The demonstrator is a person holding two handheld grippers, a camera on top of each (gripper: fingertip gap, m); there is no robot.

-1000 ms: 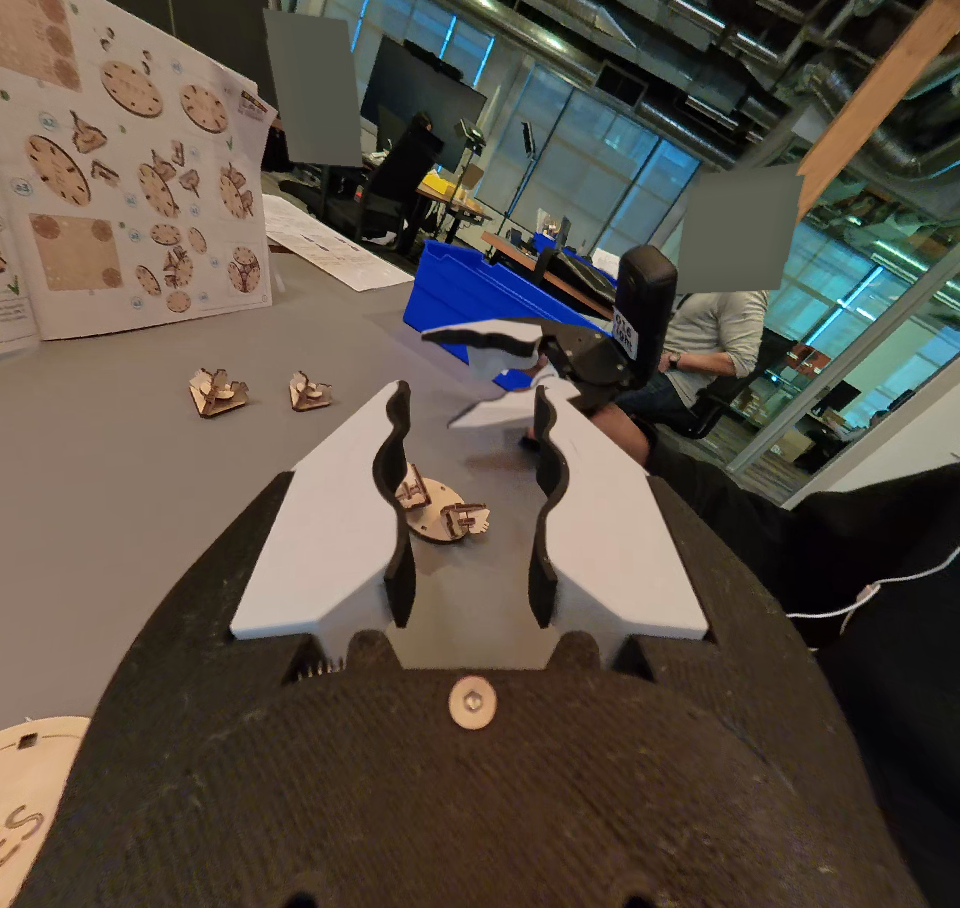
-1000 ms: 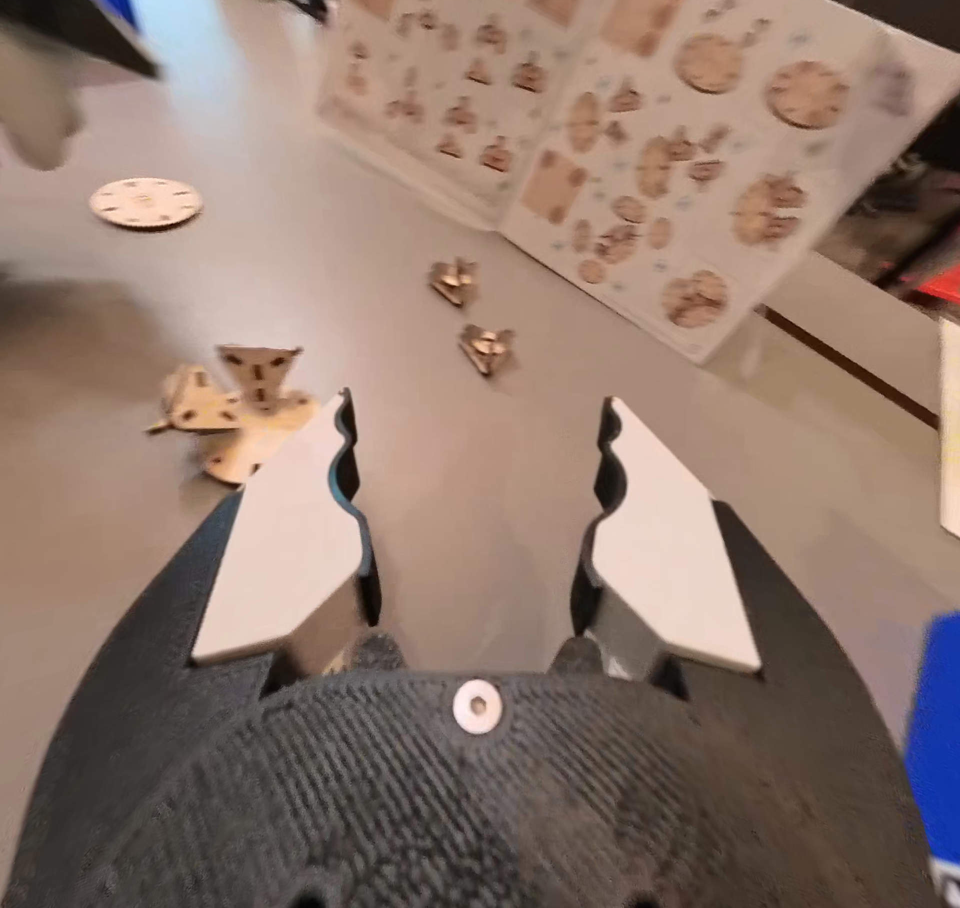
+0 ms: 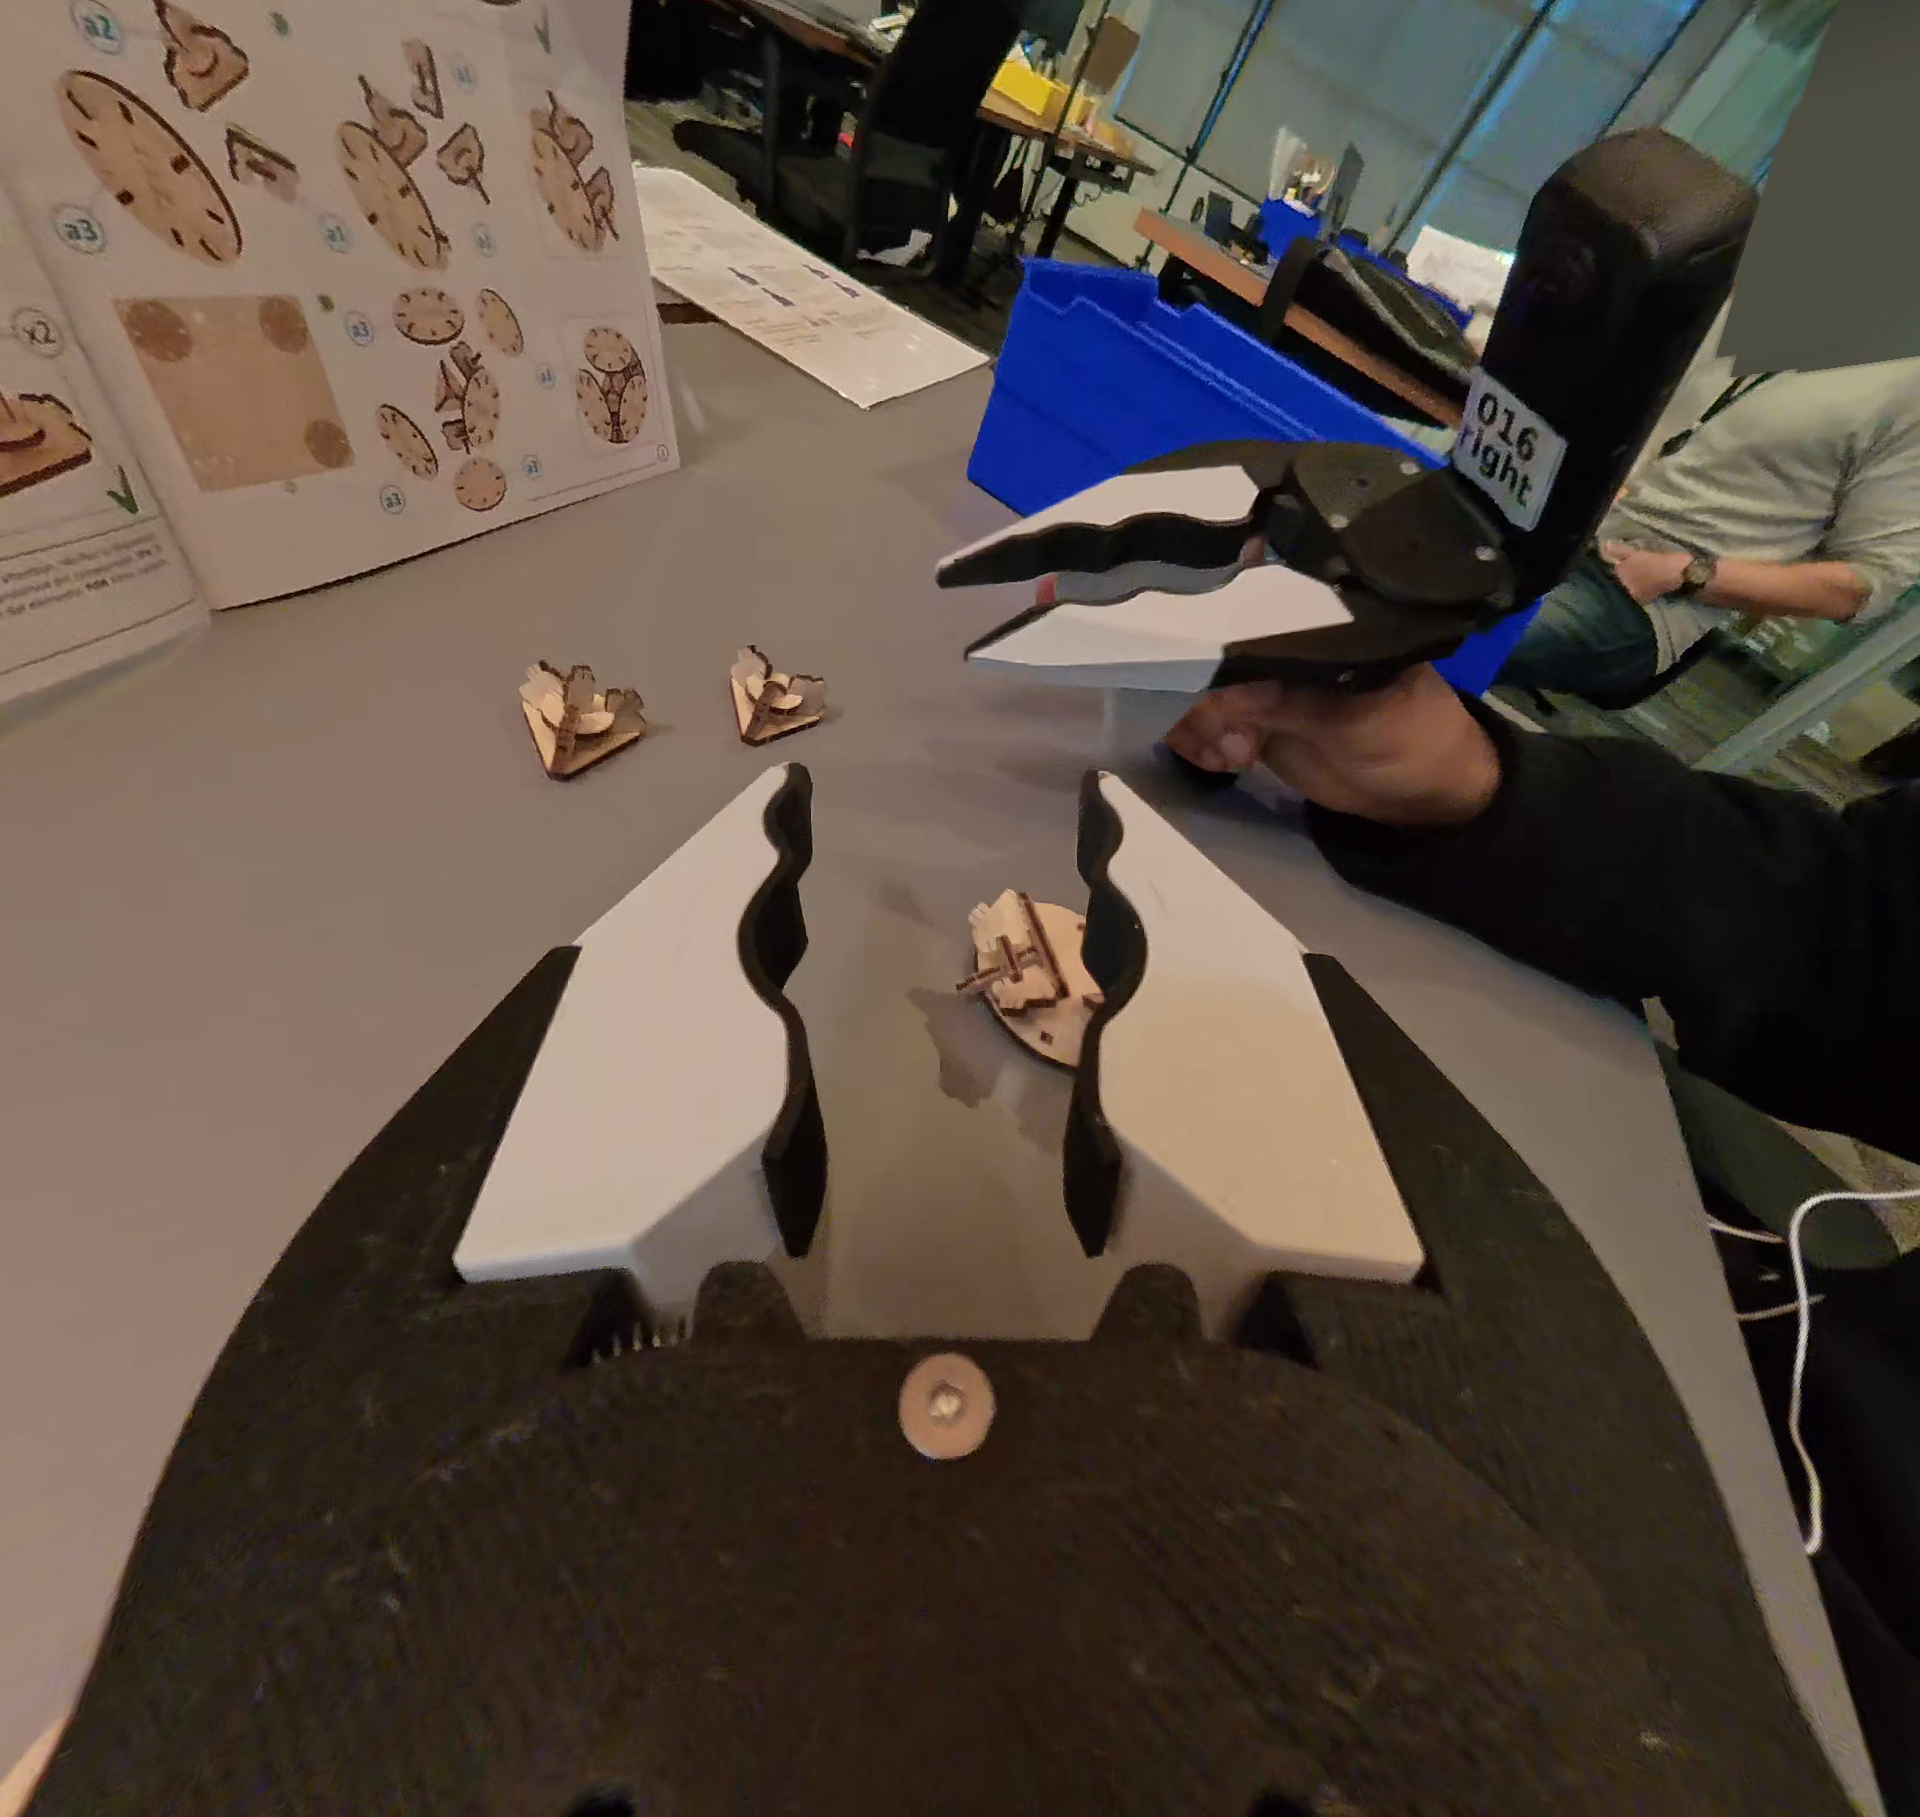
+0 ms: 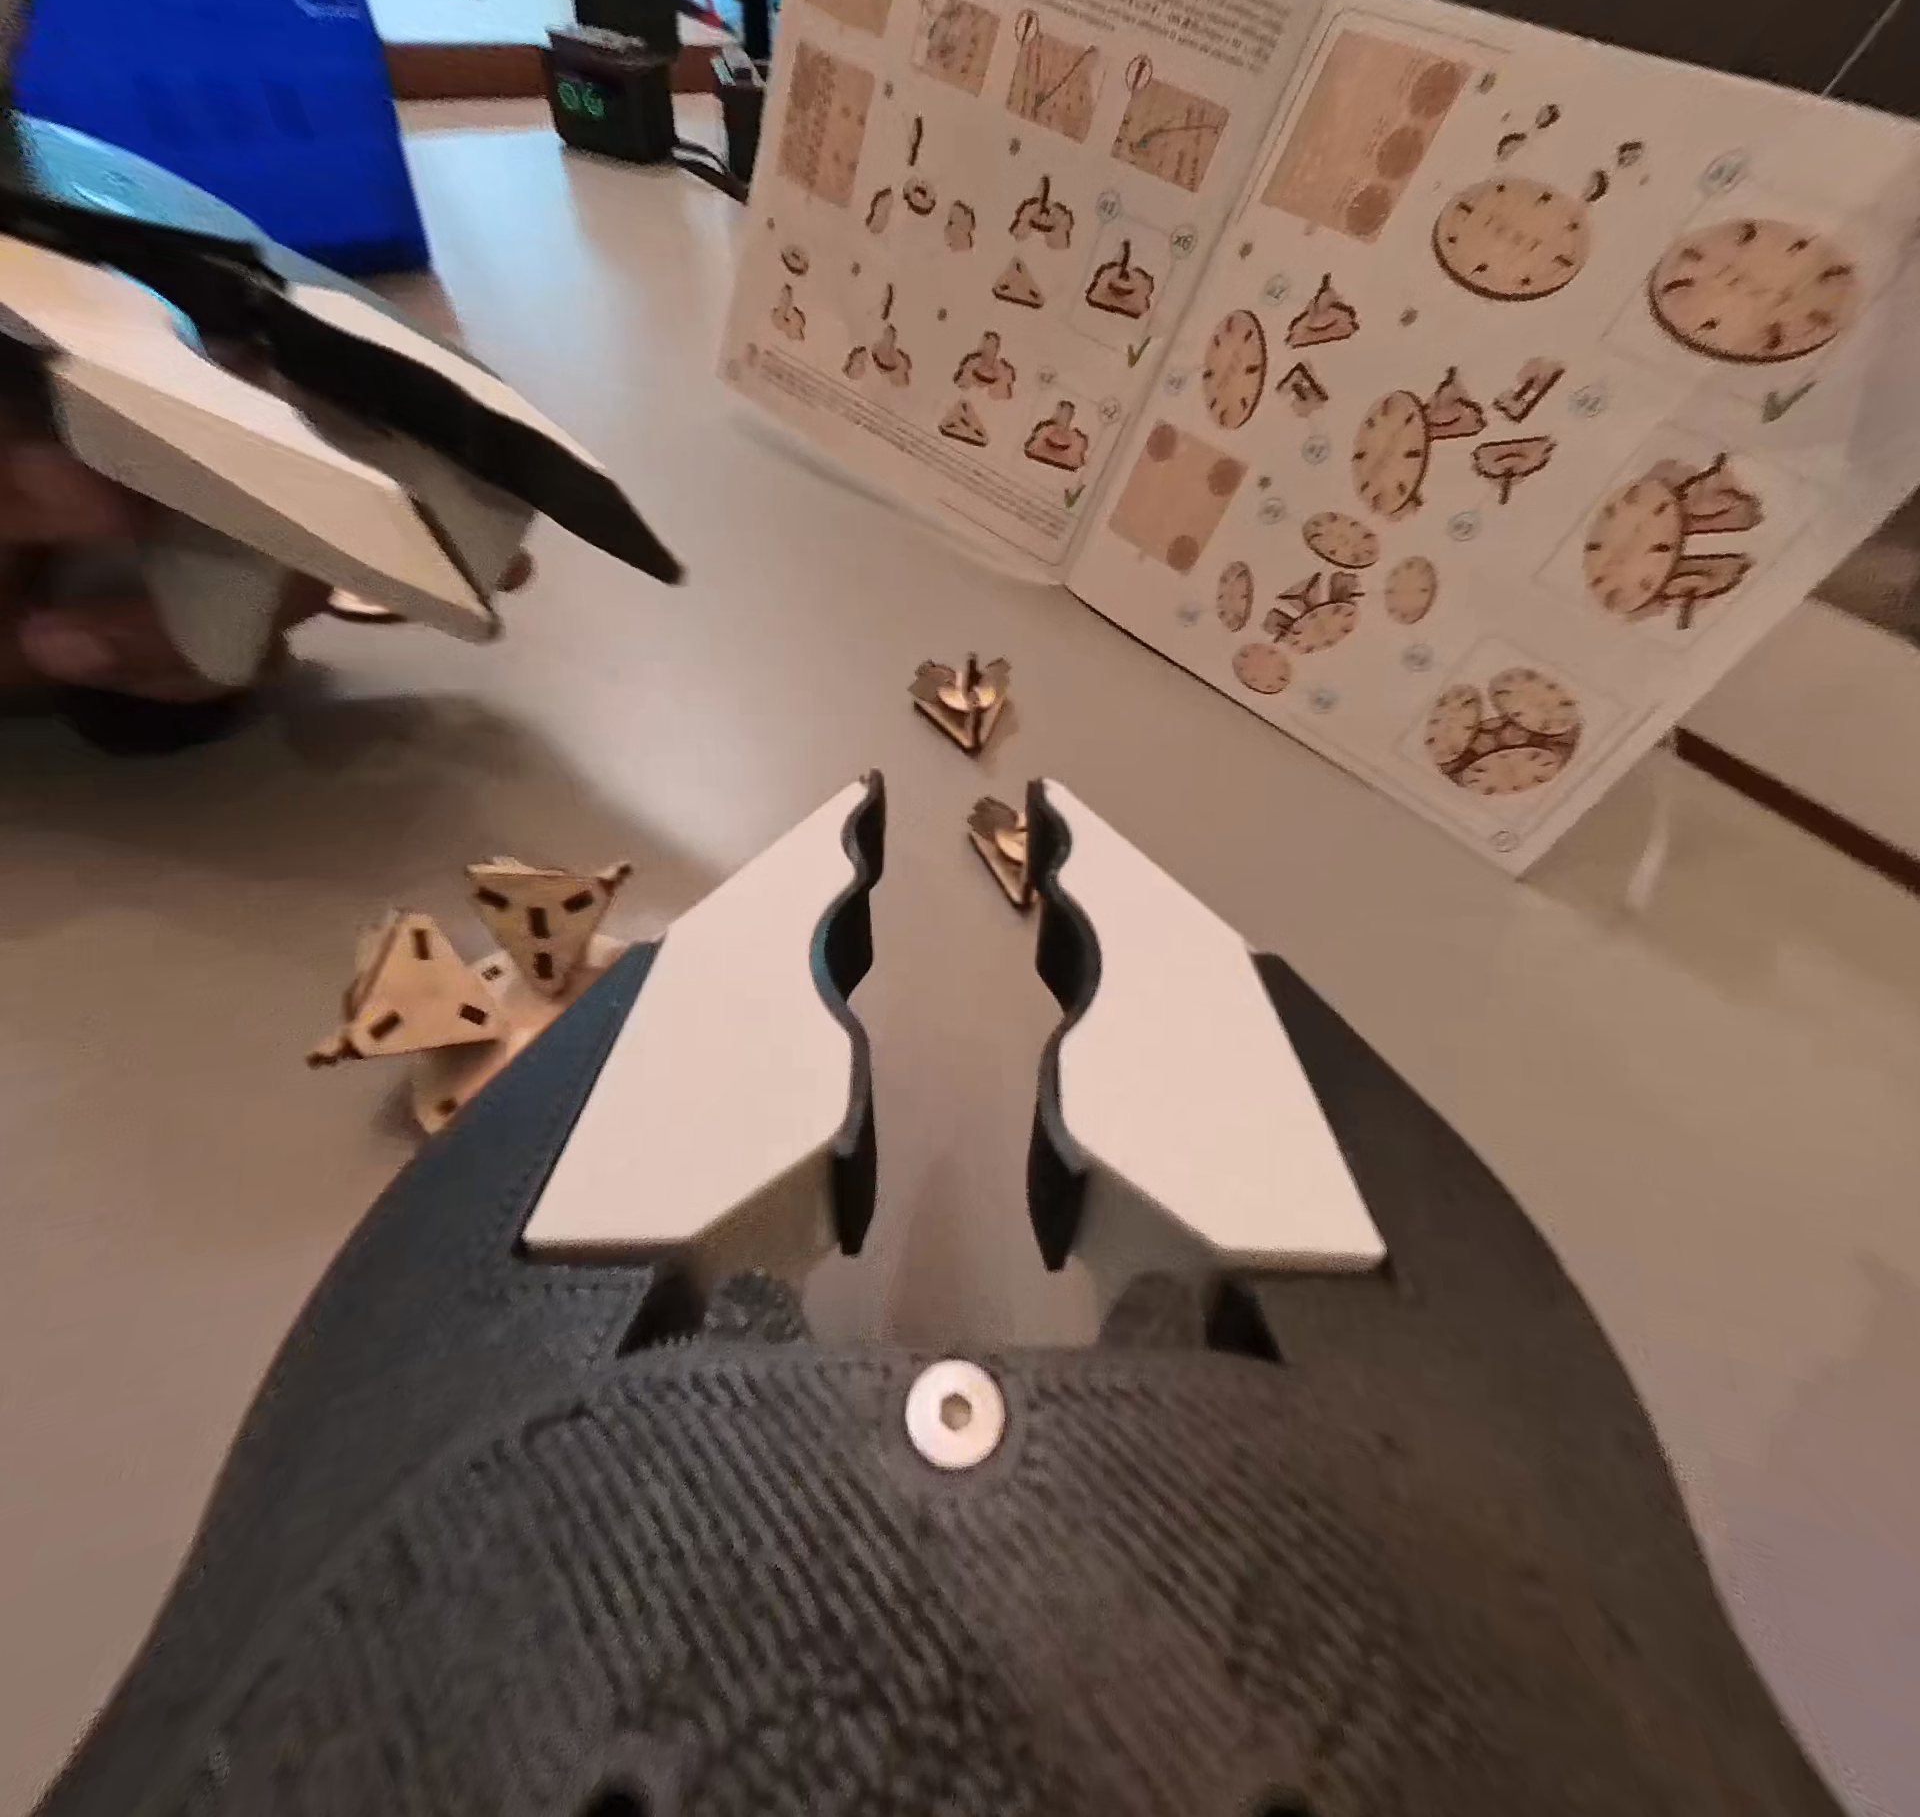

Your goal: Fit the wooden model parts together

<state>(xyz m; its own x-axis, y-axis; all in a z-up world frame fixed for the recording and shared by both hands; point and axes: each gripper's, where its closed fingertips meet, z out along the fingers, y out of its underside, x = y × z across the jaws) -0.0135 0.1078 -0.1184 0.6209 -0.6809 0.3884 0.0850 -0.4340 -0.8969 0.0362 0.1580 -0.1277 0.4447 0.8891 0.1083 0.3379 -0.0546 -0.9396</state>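
Observation:
My left gripper (image 3: 945, 791) is open and empty above the grey table (image 3: 260, 936). A wooden disc assembly (image 3: 1023, 978) lies on the table below it, partly hidden by the right finger (image 3: 1226, 1040). Two small triangular wooden assemblies (image 3: 577, 718) (image 3: 774, 697) sit farther ahead. My right gripper (image 4: 956, 796) has its jaws close together with a bare gap between them and holds nothing. One triangular assembly (image 4: 997, 848) lies just beyond its tips, the other (image 4: 961, 702) farther on. The disc assembly (image 4: 468, 988) lies to its left. Each gripper shows in the other's view, the right (image 3: 966, 614) and the left (image 4: 577, 593).
An open instruction booklet (image 3: 312, 261) (image 4: 1351, 365) stands at the back. A blue bin (image 3: 1143, 396) and a paper sheet (image 3: 790, 302) lie behind. A small black device (image 4: 608, 94) sits far off. A person sits beyond the table (image 3: 1766, 500). There is about 8 cm between the tips of the two grippers.
My right gripper's jaws have narrowed from wide open on nothing, and it has swung toward the two triangular assemblies. My left gripper has shifted, so the disc assembly now sits by its right finger.

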